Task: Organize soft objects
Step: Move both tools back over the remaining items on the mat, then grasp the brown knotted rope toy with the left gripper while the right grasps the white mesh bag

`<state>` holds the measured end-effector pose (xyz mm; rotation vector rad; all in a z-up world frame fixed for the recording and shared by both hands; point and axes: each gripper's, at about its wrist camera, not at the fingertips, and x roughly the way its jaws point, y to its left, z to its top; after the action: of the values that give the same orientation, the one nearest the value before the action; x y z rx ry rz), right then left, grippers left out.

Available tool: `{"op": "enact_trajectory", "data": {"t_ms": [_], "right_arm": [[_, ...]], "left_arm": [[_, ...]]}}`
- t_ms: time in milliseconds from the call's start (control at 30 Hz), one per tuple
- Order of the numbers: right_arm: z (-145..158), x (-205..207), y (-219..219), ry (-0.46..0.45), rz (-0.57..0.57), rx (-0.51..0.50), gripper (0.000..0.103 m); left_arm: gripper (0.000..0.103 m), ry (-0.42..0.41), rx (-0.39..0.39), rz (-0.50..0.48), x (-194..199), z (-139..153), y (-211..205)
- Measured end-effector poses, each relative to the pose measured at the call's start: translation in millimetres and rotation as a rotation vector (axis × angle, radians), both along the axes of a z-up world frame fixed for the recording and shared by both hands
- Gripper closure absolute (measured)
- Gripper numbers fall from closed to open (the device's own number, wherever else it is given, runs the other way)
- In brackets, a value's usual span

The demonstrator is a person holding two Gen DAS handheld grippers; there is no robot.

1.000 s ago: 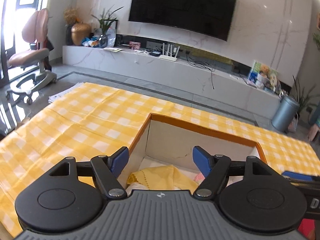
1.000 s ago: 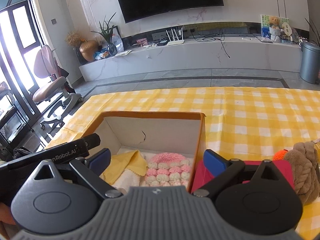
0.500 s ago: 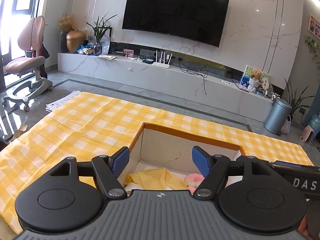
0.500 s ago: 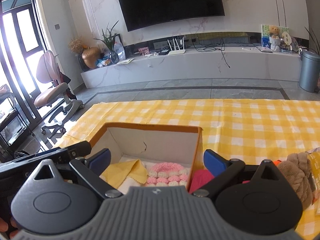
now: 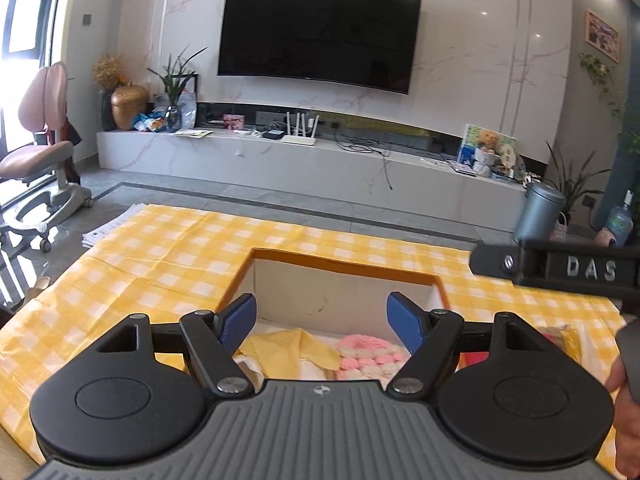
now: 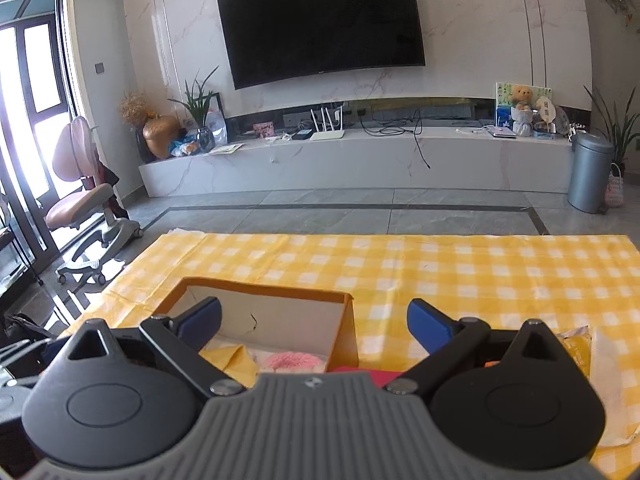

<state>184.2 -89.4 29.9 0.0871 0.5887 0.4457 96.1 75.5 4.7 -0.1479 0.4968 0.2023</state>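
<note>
An open cardboard box with an orange rim stands on the yellow checked tablecloth. Inside lie a yellow cloth and a pink-and-white knitted piece. My left gripper is open and empty, held above the box's near side. My right gripper is open and empty, held above the box's right wall. In the right wrist view the box holds the yellow cloth and the pink knit. A red soft item lies just right of the box, mostly hidden.
The right gripper's black body crosses the right of the left wrist view. A yellow packet and white cloth lie at the right. Beyond the table are a TV wall, a pink chair and a grey bin.
Both grippers have risen and pulled back from the box, so more of the room shows. The brown plush toy has left the right wrist view. Both jaws stayed open.
</note>
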Motion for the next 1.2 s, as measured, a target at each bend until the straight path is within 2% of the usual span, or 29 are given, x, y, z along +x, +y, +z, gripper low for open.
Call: {"op": "enact_trajectory", "data": {"t_ms": [233, 400, 567, 667, 767, 867, 1000, 1067, 1200], "right_arm": [[22, -19, -19, -0.064, 0.005, -0.016, 0.006], [37, -34, -41, -0.058, 0.007, -0.013, 0.006], [51, -56, -71, -0.136, 0.014, -0.051, 0.006], [53, -63, -94, -0.143, -0.001, -0.063, 0.005], [49, -65, -115, -0.123, -0.020, -0.097, 0.005], [41, -59, -136, -0.094, -0.064, -0.164, 0.005], [24, -46, -171, -0.035, -0.119, -0.205, 0.005], [12, -36, -193, 0.008, -0.155, -0.172, 0.005], [-18, -11, -238, 0.133, -0.252, -0.041, 0.005]], "left_arm": [[0.016, -0.046, 0.108, -0.047, -16, 15, -30], [0.016, -0.054, 0.144, -0.100, -24, 20, -49], [0.016, -0.065, 0.136, -0.142, -33, 27, -66], [0.016, -0.067, 0.164, -0.182, -40, 27, -82], [0.016, -0.071, 0.213, -0.218, -48, 26, -103], [0.016, -0.071, 0.226, -0.249, -56, 24, -124], [0.016, -0.059, 0.261, -0.336, -57, 17, -158], [0.016, -0.051, 0.305, -0.367, -52, 12, -180], [0.016, -0.005, 0.439, -0.502, -31, 3, -217]]}}
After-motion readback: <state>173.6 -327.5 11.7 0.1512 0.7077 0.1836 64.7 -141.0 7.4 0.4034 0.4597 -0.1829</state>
